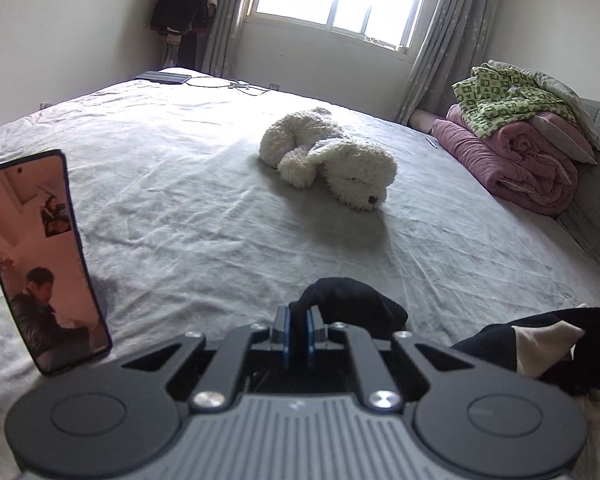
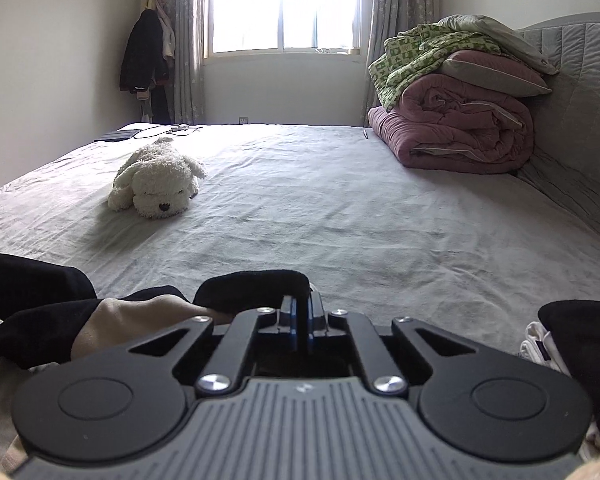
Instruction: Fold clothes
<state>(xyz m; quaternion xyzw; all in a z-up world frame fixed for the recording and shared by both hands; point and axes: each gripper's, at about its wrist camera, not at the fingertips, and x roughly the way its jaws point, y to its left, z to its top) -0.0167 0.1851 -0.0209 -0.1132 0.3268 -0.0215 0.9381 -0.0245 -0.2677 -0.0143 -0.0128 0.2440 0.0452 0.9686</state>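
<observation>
Jaws clamped — black garment [image 1: 352, 300] [image 2: 256, 284]

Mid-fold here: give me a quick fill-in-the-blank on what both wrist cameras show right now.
1. Both the left tongs and the right tongs are shut on a ____ garment.
2. The white stuffed toy on the bed is shaped like a ____.
3. Standing upright to the left of the left tongs is a ____ with its screen lit.
4. The green-patterned blanket lies on top of a folded ____ quilt.

Missing words: black; dog; phone; pink
</observation>
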